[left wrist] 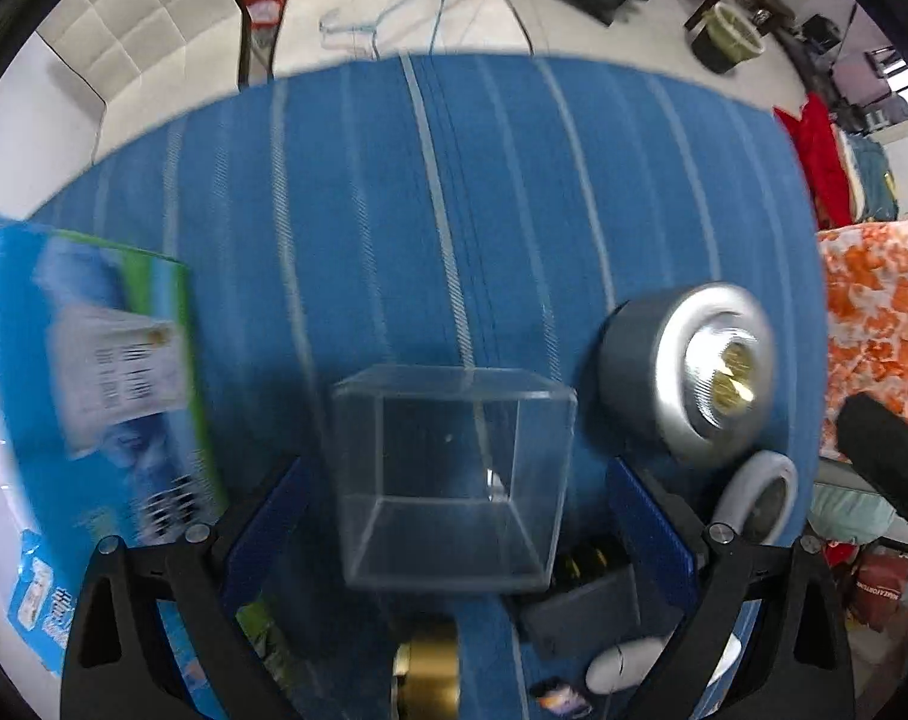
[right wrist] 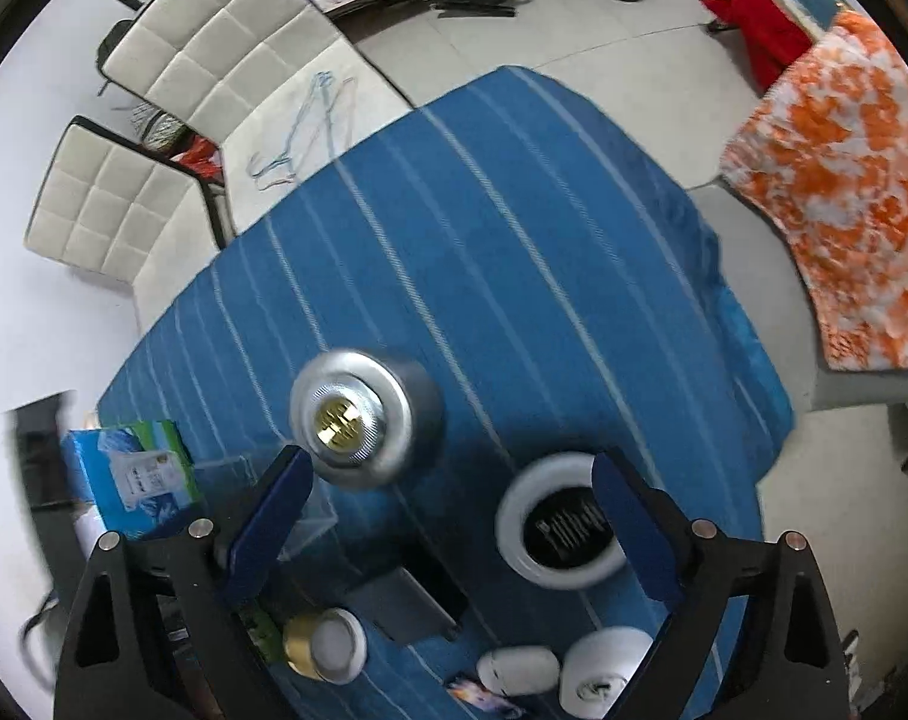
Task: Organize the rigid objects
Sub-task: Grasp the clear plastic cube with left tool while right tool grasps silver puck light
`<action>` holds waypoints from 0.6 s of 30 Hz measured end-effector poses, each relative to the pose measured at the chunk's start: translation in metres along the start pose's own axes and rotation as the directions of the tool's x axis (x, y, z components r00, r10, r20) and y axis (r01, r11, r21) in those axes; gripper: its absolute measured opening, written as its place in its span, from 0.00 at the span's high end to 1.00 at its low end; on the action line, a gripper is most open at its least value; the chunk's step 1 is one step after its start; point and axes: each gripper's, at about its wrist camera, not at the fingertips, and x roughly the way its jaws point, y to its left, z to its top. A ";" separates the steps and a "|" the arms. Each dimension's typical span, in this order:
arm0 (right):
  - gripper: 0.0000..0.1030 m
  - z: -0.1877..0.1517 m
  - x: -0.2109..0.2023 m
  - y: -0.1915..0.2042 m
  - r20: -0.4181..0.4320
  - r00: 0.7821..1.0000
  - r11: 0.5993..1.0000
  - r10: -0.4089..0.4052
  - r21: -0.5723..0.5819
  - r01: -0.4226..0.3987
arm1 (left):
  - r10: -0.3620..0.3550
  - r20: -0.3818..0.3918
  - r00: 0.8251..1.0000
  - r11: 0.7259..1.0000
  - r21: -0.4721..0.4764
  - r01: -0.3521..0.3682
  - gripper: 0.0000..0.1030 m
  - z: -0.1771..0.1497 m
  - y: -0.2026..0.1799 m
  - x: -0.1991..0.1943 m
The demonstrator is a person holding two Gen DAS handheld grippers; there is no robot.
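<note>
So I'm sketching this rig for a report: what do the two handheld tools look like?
Both look alike. The left tool and right tool each have black angular linkage arms with triangular cutouts and round silver pivot pins, ending in flat, ribbed dark-blue finger pads. No cables, sleeves or markings show.

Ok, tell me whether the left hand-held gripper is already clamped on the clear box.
No: the left hand-held gripper is open, its blue pads standing clear of the clear box on both sides.

Clear box on surface, centre. Carton at left edge. Round lamp right of clear box, tilted; ring fixture near lamp, on its right. Chairs behind surface. Patterned cloth off right side.
</note>
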 end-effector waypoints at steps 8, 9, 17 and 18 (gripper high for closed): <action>0.06 0.009 0.044 0.032 -0.100 0.994 0.999 0.045 -0.013 -0.047 | 0.026 0.039 0.999 0.998 -0.055 -0.024 0.40 -0.020 0.019 0.000; 0.07 0.010 0.049 0.034 -0.111 0.993 0.999 0.044 -0.014 -0.046 | 0.021 0.042 0.999 0.998 -0.063 -0.018 0.40 -0.023 0.022 -0.001; 0.24 0.011 0.092 0.054 -0.194 0.980 0.997 -0.054 -0.065 0.042 | 0.032 0.026 0.999 0.998 -0.049 -0.031 0.40 -0.030 0.026 0.001; 0.24 0.009 0.090 0.053 -0.194 0.978 0.995 -0.078 -0.084 0.063 | 0.034 0.029 0.999 0.998 -0.045 -0.033 0.40 -0.031 0.027 0.001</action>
